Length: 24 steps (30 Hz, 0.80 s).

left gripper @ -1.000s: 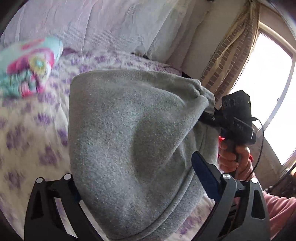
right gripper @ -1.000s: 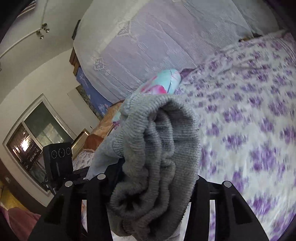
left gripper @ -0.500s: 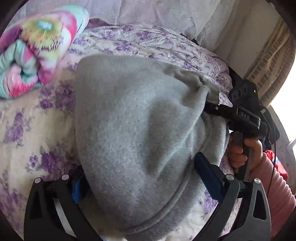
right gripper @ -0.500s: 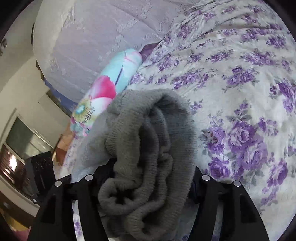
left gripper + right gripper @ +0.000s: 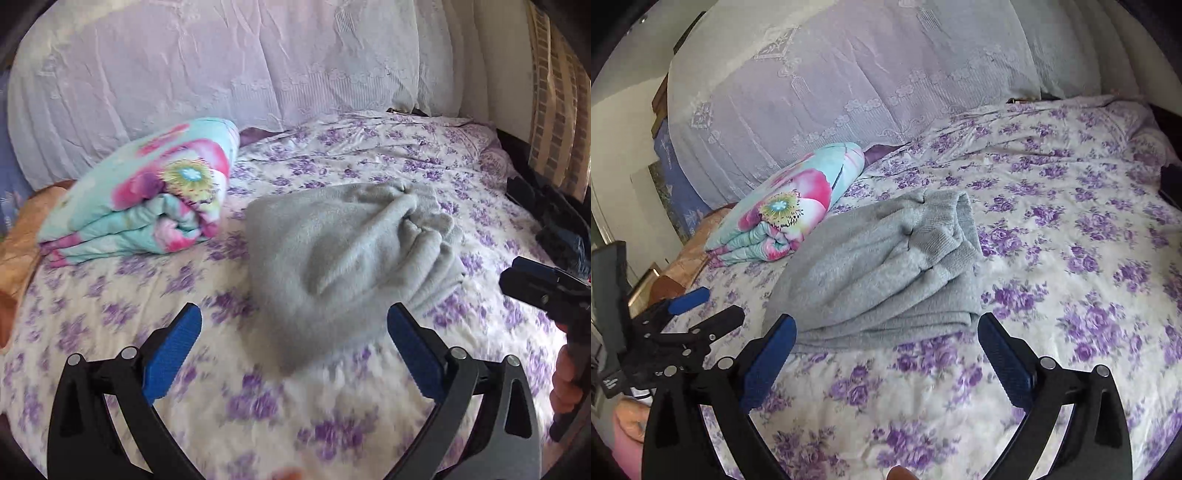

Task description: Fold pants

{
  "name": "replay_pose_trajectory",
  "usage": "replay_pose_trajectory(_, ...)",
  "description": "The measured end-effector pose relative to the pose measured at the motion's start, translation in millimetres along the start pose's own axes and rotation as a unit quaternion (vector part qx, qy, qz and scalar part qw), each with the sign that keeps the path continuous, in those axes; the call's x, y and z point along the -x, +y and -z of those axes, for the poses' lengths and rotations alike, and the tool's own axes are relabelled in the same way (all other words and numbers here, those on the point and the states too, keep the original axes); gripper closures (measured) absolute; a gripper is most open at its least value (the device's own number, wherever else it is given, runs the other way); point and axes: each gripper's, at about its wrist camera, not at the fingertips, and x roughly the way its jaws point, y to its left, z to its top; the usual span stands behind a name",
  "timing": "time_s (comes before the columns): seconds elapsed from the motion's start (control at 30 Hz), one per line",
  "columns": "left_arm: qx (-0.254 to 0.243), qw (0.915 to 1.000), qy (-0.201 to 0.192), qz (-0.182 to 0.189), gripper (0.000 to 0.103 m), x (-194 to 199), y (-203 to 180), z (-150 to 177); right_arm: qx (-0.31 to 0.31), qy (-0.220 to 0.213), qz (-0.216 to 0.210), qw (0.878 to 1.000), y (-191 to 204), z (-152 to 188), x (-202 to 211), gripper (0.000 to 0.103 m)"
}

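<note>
1. The left gripper (image 5: 293,349) hangs low over the bed (image 5: 258,398), pointing at the gray pants (image 5: 343,254). Its two blue fingers (image 5: 173,350) are wide apart and hold nothing.
2. The right gripper (image 5: 886,354) is also low over the bed (image 5: 1071,258) and points at the pants (image 5: 886,266). Its blue fingers (image 5: 770,360) are spread apart too — nothing is between them.
3. In the right view, the left gripper (image 5: 698,310) shows at the left side, held by a hand (image 5: 629,422) in a pink sleeve.
4. The pants lie folded in a lumpy pile on the purple-flower sheet, just in front of both grippers and touching neither.
5. A folded flower blanket (image 5: 147,195) — blue and pink — sits near the pants, on their left.
6. There is white writing on the black box (image 5: 611,380) of the left gripper, but it is too small to read.
</note>
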Motion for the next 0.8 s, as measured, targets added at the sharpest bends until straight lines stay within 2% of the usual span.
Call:
replay_pose_trajectory(0.1,0.013,0.9998,-0.018,-0.004,0.005,22,-3,25,0.018,-0.01,-0.006,1.0,20,27,2,0.004)
replay_pose_trajectory(0.17,0.032,0.9993,-0.022,-0.002,0.005,25,-4,42,0.027,0.016,0.004,1.0,27,42,-3,0.004)
replay_pose_trajectory(0.2,0.034,0.9994,-0.009,0.001,0.005,22,-5,47,0.033,0.033,0.018,0.999,31,49,-8,0.004)
replay_pose_trajectory(0.27,0.03,0.9995,0.009,-0.005,0.005,19,-7,49,0.039,0.038,0.037,0.998,31,55,-9,0.004)
replay_pose_trajectory(0.4,0.05,0.9984,0.011,0.022,0.005,18,-1,52,0.045,0.027,0.052,0.997,30,57,-3,0.004)
replay_pose_trajectory(0.6,0.042,0.999,0.002,-0.014,0.005,18,2,54,0.065,0.018,0.071,0.995,33,61,3,0.004)
replay_pose_trajectory(0.8,0.057,0.9982,0.005,-0.016,0.005,17,11,53,0.059,0.025,0.085,0.994,28,61,-2,0.004)
